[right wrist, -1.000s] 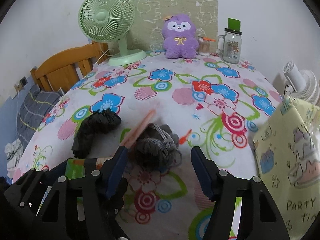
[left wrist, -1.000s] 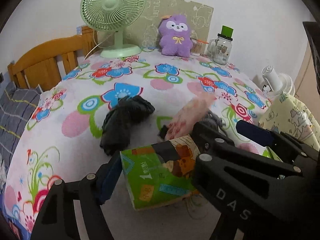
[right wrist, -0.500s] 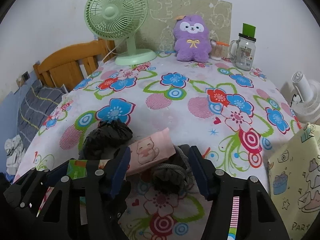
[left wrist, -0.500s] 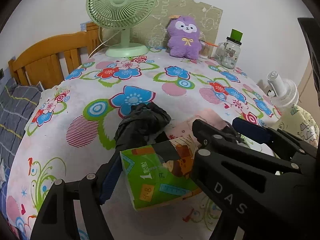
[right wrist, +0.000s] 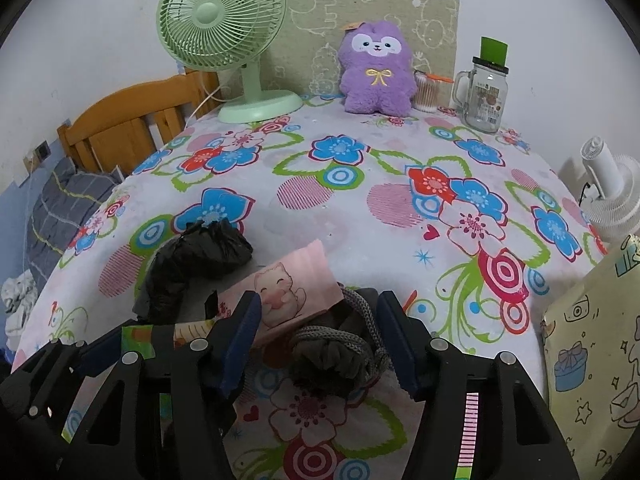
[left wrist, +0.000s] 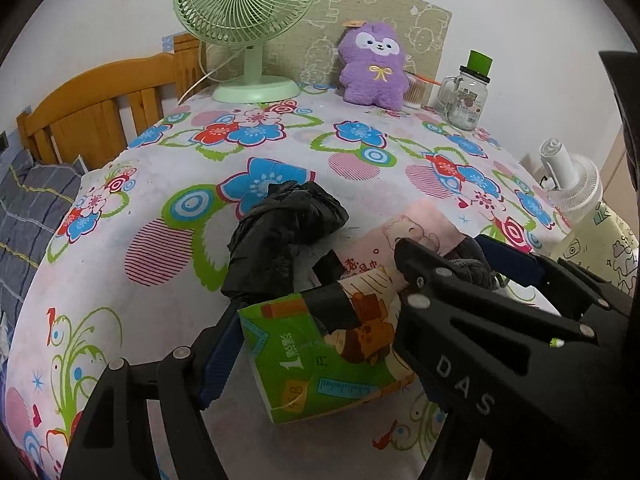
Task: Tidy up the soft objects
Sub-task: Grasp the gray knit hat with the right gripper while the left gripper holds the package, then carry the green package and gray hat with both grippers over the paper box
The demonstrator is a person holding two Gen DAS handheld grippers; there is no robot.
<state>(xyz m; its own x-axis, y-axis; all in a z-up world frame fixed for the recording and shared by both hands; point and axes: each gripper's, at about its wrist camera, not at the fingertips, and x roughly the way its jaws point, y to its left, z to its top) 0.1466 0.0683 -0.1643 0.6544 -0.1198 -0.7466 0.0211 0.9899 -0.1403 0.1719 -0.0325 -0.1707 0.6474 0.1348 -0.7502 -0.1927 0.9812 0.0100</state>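
Observation:
My left gripper (left wrist: pixel 316 332) is shut on a green tissue pack (left wrist: pixel 320 352) and holds it just over the floral tablecloth (left wrist: pixel 168 184). Close on its right, my right gripper (right wrist: pixel 320 332) stands open around a grey knitted bundle (right wrist: pixel 332 356) lying on the cloth. A pink tissue pack (right wrist: pixel 292 284) with a cat print lies flat against that bundle and behind the left fingertip. I see no squeeze on either. A crumpled black plastic bag (right wrist: pixel 200 256) lies just beyond, to the left. In the left wrist view the right gripper (left wrist: pixel 456 256) hides my left gripper's right finger.
At the table's back stand a green desk fan (right wrist: pixel 224 28), a purple plush toy (right wrist: pixel 376 72), a cotton-swab cup (right wrist: pixel 426 94) and a glass mug jar (right wrist: pixel 484 96). A yellow gift bag (right wrist: pixel 592 360) and a white fan (right wrist: pixel 608 192) are right. A wooden bed frame (right wrist: pixel 120 128) is left.
The pink pack went from standing on edge to lying flat against the grey bundle. My right gripper moved forward, so the bundle sits deeper between its fingers. The left still holds the green pack.

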